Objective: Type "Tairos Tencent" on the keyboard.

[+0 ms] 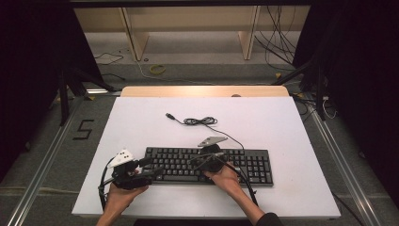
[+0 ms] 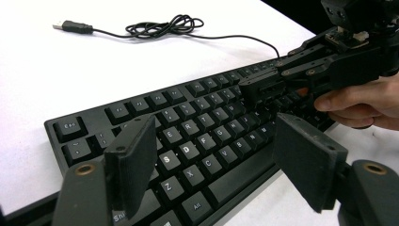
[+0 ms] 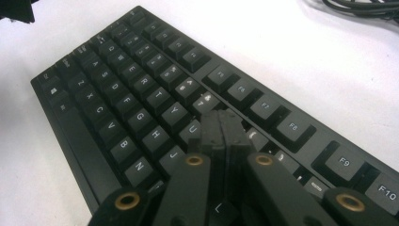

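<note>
Keyboard [image 1: 207,165] long axis left-right, lower centre of high view; right gripper [image 3: 222,129] jaws closed, empty, tips over the keys near U; left gripper [image 2: 211,165] open wide at the left end.

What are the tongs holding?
Nothing. The left tongs stand open above the keyboard, with only keys showing in the gap. The right tongs are shut together, tips over the keys.

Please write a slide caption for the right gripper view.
Right gripper with jaws shut, tips over the black keyboard keys.
</note>
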### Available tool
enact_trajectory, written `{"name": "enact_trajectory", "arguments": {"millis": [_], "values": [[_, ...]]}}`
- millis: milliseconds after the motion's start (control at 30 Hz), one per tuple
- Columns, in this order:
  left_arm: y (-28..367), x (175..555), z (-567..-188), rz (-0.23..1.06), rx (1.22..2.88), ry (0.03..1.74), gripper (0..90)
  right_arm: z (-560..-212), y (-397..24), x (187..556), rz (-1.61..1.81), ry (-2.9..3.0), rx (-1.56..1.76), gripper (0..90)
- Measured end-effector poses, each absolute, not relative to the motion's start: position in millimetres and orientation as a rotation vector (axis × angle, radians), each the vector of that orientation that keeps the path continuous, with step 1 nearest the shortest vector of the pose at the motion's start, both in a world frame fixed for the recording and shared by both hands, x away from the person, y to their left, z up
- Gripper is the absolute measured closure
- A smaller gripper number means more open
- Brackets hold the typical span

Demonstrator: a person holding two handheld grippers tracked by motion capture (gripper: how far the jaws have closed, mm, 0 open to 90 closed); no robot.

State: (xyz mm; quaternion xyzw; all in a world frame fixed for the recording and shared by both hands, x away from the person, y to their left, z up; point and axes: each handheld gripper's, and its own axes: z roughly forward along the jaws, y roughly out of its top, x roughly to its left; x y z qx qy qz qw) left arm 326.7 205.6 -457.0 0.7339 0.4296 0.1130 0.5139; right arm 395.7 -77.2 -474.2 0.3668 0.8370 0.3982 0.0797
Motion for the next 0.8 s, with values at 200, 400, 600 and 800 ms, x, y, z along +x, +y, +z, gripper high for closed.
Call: {"name": "enact_trajectory", "arguments": {"millis": [200, 400, 600, 800], "values": [[205.1, 325.9, -458.0, 0.273, 1.774, 1.039, 30.7, -475.6, -77.4, 396.1, 1.179, 2.514, 1.098, 90.0], [205.3, 326.5, -458.7, 0.272, 1.772, 1.048, 30.7, -478.8, -76.0, 395.7, 1.157, 2.526, 1.094, 90.0], [205.7, 327.0, -459.0, 0.275, 1.775, 1.048, 30.7, -479.3, -74.5, 394.1, 1.152, 2.515, 1.091, 90.0], [206.7, 328.3, -459.3, 0.277, 1.774, 1.052, 30.8, -477.5, -76.6, 393.7, 1.175, 2.51, 1.116, 90.0]]}}
